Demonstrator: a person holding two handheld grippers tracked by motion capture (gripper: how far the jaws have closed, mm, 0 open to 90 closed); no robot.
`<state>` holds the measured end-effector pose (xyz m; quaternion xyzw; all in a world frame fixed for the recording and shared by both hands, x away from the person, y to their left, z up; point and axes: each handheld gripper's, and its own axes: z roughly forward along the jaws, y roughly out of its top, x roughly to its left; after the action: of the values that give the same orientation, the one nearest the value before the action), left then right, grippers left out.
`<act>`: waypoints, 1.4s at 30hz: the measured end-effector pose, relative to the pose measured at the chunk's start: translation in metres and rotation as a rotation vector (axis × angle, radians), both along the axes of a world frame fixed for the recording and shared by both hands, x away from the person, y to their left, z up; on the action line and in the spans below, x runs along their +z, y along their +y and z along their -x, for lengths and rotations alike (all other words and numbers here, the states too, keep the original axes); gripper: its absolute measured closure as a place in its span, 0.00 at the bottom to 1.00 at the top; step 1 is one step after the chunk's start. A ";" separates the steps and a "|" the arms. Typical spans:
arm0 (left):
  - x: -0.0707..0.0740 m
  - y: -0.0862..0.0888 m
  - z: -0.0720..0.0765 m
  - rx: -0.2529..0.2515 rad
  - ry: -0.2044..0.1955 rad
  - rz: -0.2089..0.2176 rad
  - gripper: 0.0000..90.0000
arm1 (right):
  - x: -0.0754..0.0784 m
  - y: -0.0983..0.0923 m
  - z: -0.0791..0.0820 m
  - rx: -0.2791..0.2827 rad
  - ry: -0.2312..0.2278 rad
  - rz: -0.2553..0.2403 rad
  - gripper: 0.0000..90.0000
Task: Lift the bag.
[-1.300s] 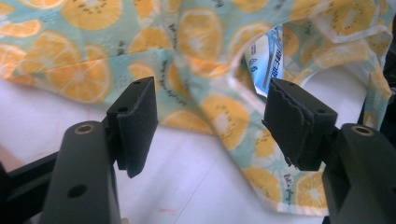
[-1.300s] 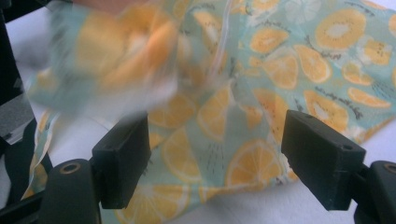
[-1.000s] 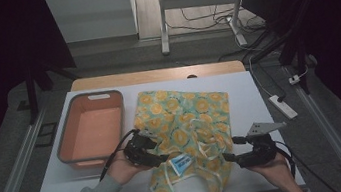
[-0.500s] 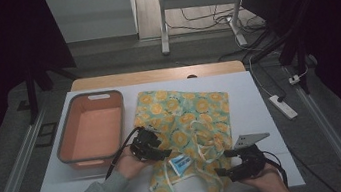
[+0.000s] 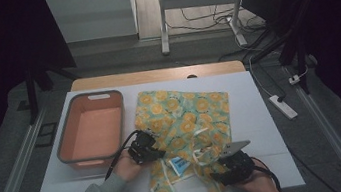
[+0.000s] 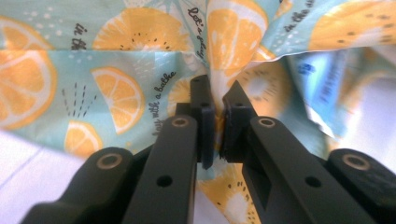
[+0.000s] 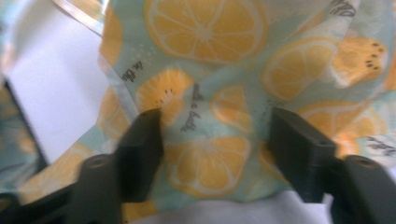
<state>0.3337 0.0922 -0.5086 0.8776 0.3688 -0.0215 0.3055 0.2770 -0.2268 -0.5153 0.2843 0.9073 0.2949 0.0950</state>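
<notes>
Soft bag, pinched at one edge

Fingers (image 6: 208, 121) of the left gripper (image 5: 144, 147) are squeezed tight on a fold of the lemon bag (image 5: 184, 119). The cloth stands up between the two black pads. Fingers (image 7: 140, 140) of the right gripper (image 5: 233, 167) are apart, with cloth lying between them, and they have just been closing. They do not press on the cloth yet.

The bag lies flat on the white table (image 5: 262, 113), just beside the orange tub (image 5: 93, 132). The left gripper holds its left edge. The right gripper is at its near right corner, close to the straps (image 5: 202, 154).

The bag looks light and floppy. It bends and wrinkles easily, so it will sag if lifted from one spot. I think it is best held at two spots on the near edge, with a good fold of cloth in each grip. A thin pinch could slip out.

The bag's long side runs from the near edge of the table to the far edge, tilted a little. Its open end with the straps points toward the person.
</notes>
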 end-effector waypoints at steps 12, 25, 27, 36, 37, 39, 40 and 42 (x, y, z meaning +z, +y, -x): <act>0.025 0.031 0.016 -0.023 0.016 0.119 0.98 | 0.007 -0.006 -0.002 0.005 0.010 -0.032 0.99; 0.052 0.063 0.030 -0.029 -0.007 0.268 0.98 | 0.067 -0.029 -0.005 -0.023 -0.158 -0.275 0.99; 0.054 0.065 0.029 -0.024 -0.012 0.282 0.98 | 0.072 -0.029 -0.007 -0.026 -0.168 -0.286 0.99; 0.063 0.070 0.028 -0.024 -0.029 0.330 0.98 | 0.086 -0.028 -0.018 -0.032 -0.191 -0.333 0.99; 0.065 0.071 0.029 -0.025 -0.031 0.341 0.98 | 0.088 -0.028 -0.018 -0.032 -0.196 -0.338 0.99; 0.069 0.073 0.029 -0.021 -0.037 0.356 0.98 | 0.093 -0.029 -0.018 -0.033 -0.211 -0.346 0.99; 0.072 0.074 0.029 -0.018 -0.046 0.357 0.98 | 0.095 -0.029 -0.018 -0.034 -0.218 -0.350 0.99; 0.076 0.076 0.030 -0.016 -0.058 0.360 0.98 | 0.102 -0.030 -0.018 -0.036 -0.234 -0.361 0.99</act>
<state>0.3038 0.1681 -0.4327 0.8119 0.3429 -0.0644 0.4681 0.2950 -0.2572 -0.4137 0.2767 0.8173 0.4819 0.1523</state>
